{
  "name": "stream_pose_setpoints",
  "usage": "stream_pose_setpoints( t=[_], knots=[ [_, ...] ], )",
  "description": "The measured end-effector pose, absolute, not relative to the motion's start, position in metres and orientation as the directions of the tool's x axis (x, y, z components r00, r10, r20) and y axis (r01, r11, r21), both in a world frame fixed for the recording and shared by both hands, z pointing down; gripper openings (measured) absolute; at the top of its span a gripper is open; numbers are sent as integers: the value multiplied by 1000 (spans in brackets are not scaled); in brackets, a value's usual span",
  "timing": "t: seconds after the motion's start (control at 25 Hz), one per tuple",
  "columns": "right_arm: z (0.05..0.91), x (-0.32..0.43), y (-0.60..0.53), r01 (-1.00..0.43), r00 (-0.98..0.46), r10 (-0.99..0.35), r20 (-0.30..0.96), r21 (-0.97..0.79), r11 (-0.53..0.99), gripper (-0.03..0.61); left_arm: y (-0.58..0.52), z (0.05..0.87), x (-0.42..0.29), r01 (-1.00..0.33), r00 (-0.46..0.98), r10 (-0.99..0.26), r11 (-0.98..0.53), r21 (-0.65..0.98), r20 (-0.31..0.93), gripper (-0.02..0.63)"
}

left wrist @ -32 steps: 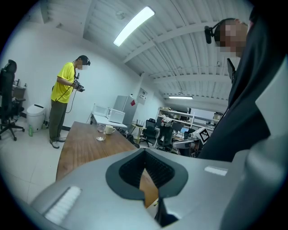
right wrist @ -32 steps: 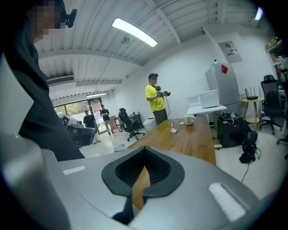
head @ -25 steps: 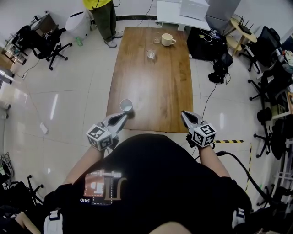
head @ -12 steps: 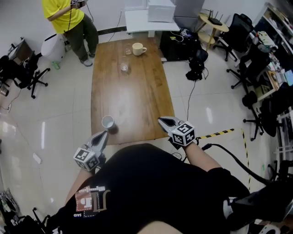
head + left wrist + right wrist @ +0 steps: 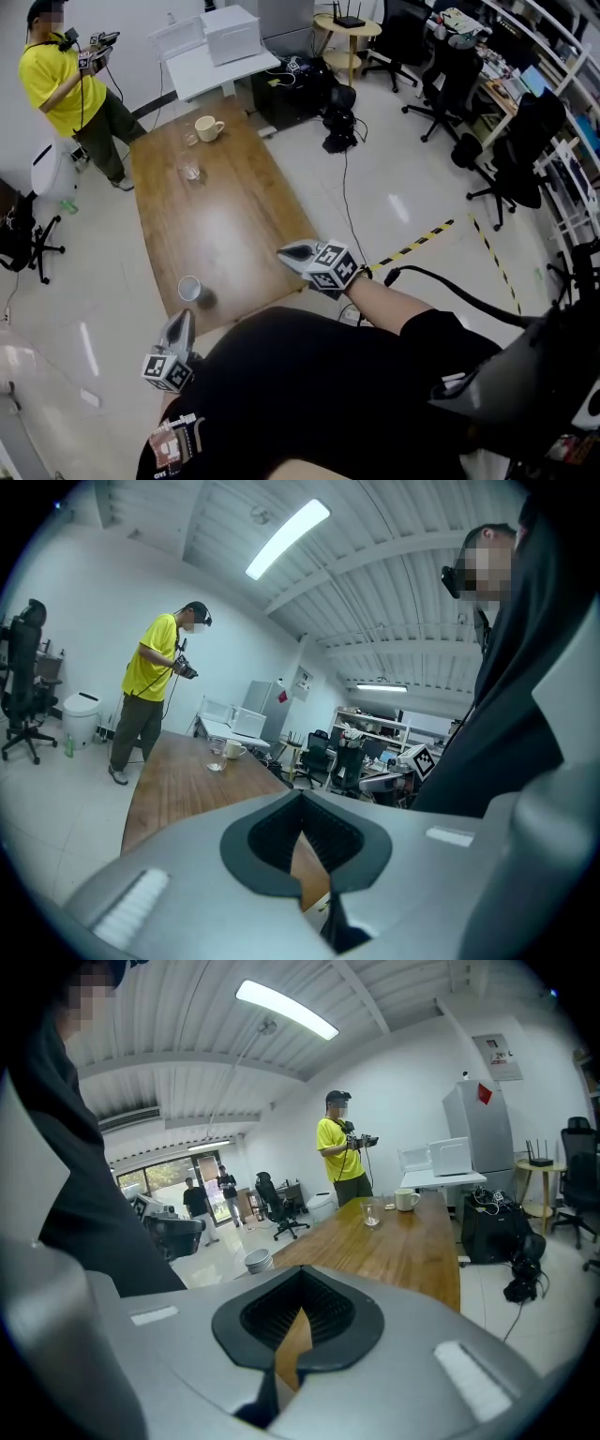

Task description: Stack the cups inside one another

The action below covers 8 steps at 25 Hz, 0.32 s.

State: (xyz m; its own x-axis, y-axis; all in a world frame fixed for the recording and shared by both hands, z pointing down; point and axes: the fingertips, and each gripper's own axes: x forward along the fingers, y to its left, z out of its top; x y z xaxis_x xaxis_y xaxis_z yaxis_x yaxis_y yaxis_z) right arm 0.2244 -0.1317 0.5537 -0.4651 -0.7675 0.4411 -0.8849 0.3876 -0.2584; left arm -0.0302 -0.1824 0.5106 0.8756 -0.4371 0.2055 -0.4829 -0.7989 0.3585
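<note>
The surface (image 5: 234, 225) runs from the upper left of the head view down toward the middle. A cup (image 5: 189, 288) stands at its near end, close to the left edge. At the far end is a mug (image 5: 207, 127), with a glass (image 5: 191, 172) a little nearer. The left hand-held gripper (image 5: 180, 321) lies below the cup, off the near edge — the right hand-held gripper (image 5: 286, 253) is at the near right corner. A person (image 5: 66, 84) stands beyond the far left corner, in the frame's upper left.
</note>
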Motion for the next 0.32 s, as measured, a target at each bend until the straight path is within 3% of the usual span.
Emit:
stream_pose_setpoints(
  t=[0.32],
  knots=[
    [546,222,-135,-880,-476,-764,436,-247,406,12,-184,507,-29,-475,880,-432,-809,347,196,2]
  ],
)
